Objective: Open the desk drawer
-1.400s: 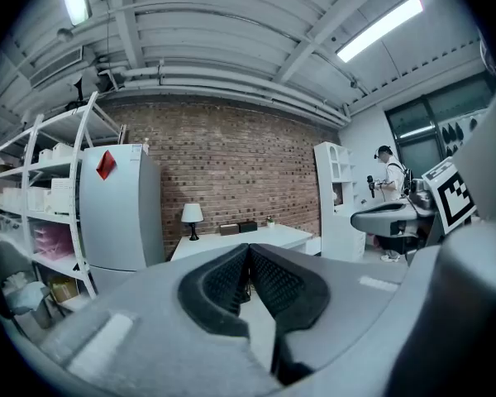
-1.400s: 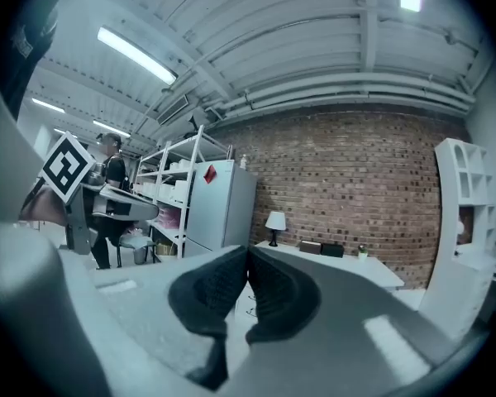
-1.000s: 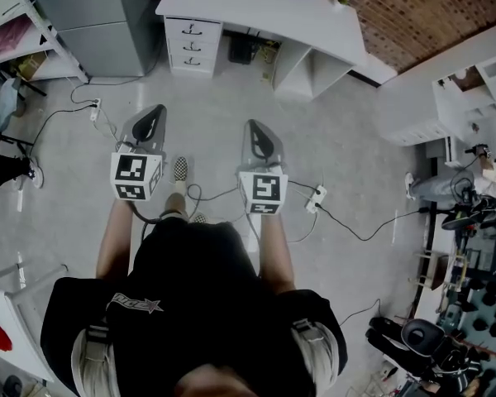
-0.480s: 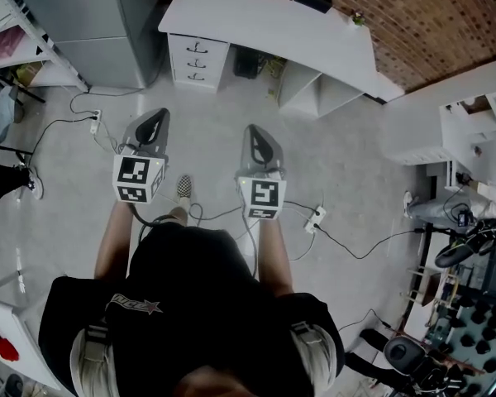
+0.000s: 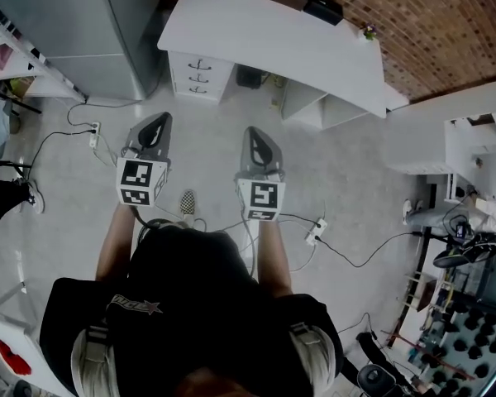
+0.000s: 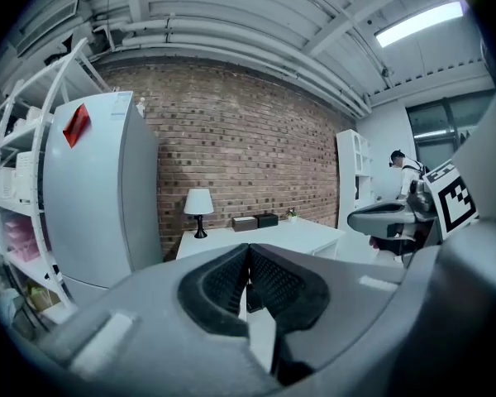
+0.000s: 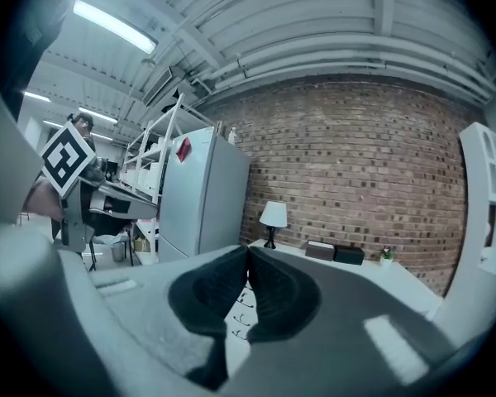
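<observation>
While I stand on the pale grey floor [image 5: 355, 180], well short of the white desk [image 5: 273, 40], I hold both claws out ahead of me, side by side and apart. My left gripper [image 5: 159, 119] has its dark ribbed pads pressed together with nothing between them. My right gripper [image 5: 256, 131] is closed tight and empty too. The stack of three white desk drawers with dark handles [image 5: 200, 76] sits under the desk's left end, all pushed in, near a tall grey fridge [image 5: 107, 31]. A small white-shaded lamp [image 6: 199, 209] stands on the desktop by the red brick wall [image 6: 248, 139].
</observation>
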